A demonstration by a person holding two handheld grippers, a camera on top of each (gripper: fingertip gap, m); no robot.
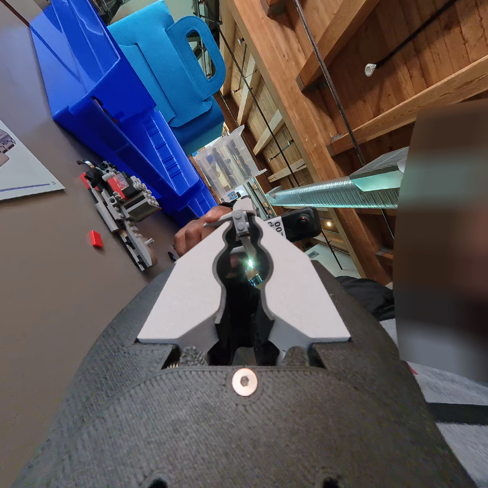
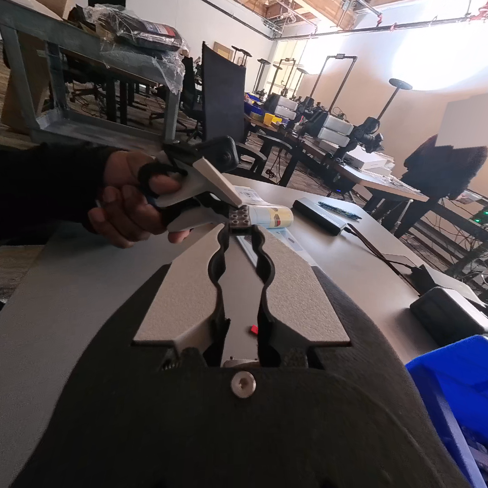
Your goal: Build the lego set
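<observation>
Where both grippers meet, grey piece [image 1: 241, 223].

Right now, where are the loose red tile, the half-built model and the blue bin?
Loose red tile [image 1: 96, 238], left wrist view, top face.
Half-built model [image 1: 124, 200], left wrist view, middle.
Blue bin [image 1: 105, 87], left wrist view, side wall.

A: How does the left gripper [image 1: 240, 224] look?

B: It has two pale grey plastic fingers [image 1: 190, 290] with wavy black inner edges, on a black ribbed printed body with one silver hex screw [image 1: 244, 382].

A: And the right gripper [image 2: 239, 230]?

B: The same build. A small black camera [image 2: 224, 155] sits on the other tool there, and the person's hand [image 2: 132, 198] comes out of a black sleeve [image 2: 50, 184].
</observation>
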